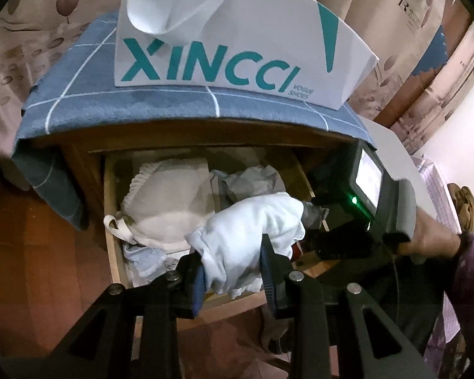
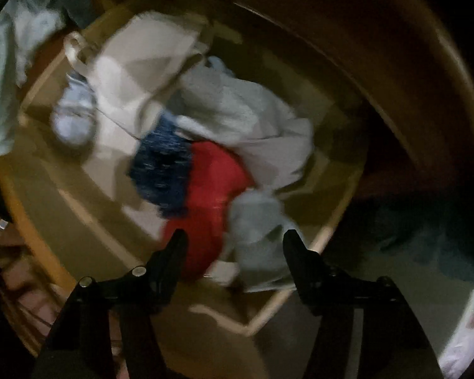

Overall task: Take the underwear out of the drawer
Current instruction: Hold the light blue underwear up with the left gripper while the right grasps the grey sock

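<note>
A: Underwear, item one: white underwear (image 1: 249,237), bunched, pinched between the blue pads of the left gripper (image 1: 233,279), held above the front of the open drawer (image 1: 112,221).

B: Other contents of the drawer?

A: Left wrist view lists a cream bra (image 1: 170,199) on the left side with its strap over the drawer wall, pale crumpled garments (image 1: 252,178) at the back, and a light blue piece (image 1: 145,257) beneath the bra. Right wrist view, blurred and dim, adds what the other hides: a red garment (image 2: 215,189), a dark blue garment (image 2: 162,170) touching it, and a grey garment (image 2: 259,230) just beside the red.

B: Right gripper (image 2: 233,240)?

A: Pointing down into the drawer, jaws partly spread. The red and grey garments lie between its fingers; whether the pads touch cloth, I cannot tell. From the left wrist view, its body shows at the drawer's right side with a green light.

B: Surroundings?

A: Blue checked cloth (image 1: 88,94) over the cabinet top; white shoe bag (image 1: 237,47) standing on it.
</note>
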The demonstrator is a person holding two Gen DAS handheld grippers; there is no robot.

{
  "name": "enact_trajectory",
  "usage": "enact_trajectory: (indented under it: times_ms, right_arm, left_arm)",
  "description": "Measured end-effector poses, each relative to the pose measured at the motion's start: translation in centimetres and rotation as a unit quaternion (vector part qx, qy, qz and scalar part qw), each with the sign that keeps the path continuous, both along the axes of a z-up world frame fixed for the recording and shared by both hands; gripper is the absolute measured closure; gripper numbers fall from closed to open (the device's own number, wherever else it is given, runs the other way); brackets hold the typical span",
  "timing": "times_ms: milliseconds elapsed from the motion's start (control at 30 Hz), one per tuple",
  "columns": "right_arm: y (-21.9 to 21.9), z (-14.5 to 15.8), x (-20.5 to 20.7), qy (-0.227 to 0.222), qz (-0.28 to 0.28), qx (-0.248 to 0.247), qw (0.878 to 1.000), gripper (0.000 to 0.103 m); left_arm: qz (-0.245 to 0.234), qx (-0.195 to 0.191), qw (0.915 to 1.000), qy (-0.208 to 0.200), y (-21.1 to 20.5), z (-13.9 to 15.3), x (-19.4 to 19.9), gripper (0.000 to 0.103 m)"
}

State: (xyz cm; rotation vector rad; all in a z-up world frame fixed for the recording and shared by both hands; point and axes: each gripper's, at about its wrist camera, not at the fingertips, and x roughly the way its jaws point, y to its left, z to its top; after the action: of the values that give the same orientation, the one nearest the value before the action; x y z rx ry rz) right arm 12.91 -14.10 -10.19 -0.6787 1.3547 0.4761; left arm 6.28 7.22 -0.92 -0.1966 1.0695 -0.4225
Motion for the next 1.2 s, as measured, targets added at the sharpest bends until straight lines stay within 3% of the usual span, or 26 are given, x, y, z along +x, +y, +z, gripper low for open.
enact_trajectory:
  times_ms: [167, 333, 533, 567, 633, 800, 967, 1067, 1200]
  right_arm:
    - [-1.1, 0.0, 0.7, 0.019, 0.026, -0.005, 0.999, 0.044]
    - [-0.6, -1.8, 0.6, 0.035, 0.066, -0.036, 0.997, 0.045]
    - [-0.7, -3.8, 1.2, 0.062, 0.076, -0.048, 0.994, 0.046]
    - [-0.7, -4.1, 1.2, 0.066, 0.076, -0.052, 0.994, 0.052]
    - [-0.9, -4.5, 1.4, 0.069, 0.065, -0.062, 0.994, 0.074]
    - [-1.0, -3.5, 0.1, 0.041, 0.056, -0.055, 0.996, 0.084]
    - [-2.4, 0.4, -1.9, 0.024, -0.004, 0.033, 0.999, 0.084]
    - [-3.2, 3.3, -2.2, 0.025, -0.046, 0.101, 0.994, 0.084]
    - [-4.2, 7.1, -2.1, 0.022, -0.112, 0.225, 0.968, 0.084]
  left_arm:
    - [-0.001, -0.004, 1.0, 0.001, -0.1, -0.4, 0.2, 0.073]
    - [-0.002, -0.002, 1.0, 0.0, -0.2, -0.5, 0.3, 0.073]
    - [-0.001, -0.001, 1.0, 0.006, -0.3, -0.7, 0.4, 0.073]
    - [-0.001, -0.002, 1.0, 0.006, -0.2, -0.7, 0.4, 0.073]
    - [0.0, 0.001, 1.0, 0.006, -0.2, -0.8, 0.4, 0.073]
    - [0.0, 0.002, 1.0, 0.005, -0.1, -0.8, 0.3, 0.073]
    - [0.006, -0.004, 1.0, 0.0, 0.5, -0.5, 0.1, 0.073]
    - [0.005, -0.009, 0.9999, -0.003, 0.6, -0.2, -0.1, 0.073]
    - [0.003, -0.019, 0.9998, -0.01, 0.6, 0.8, -0.7, 0.073]
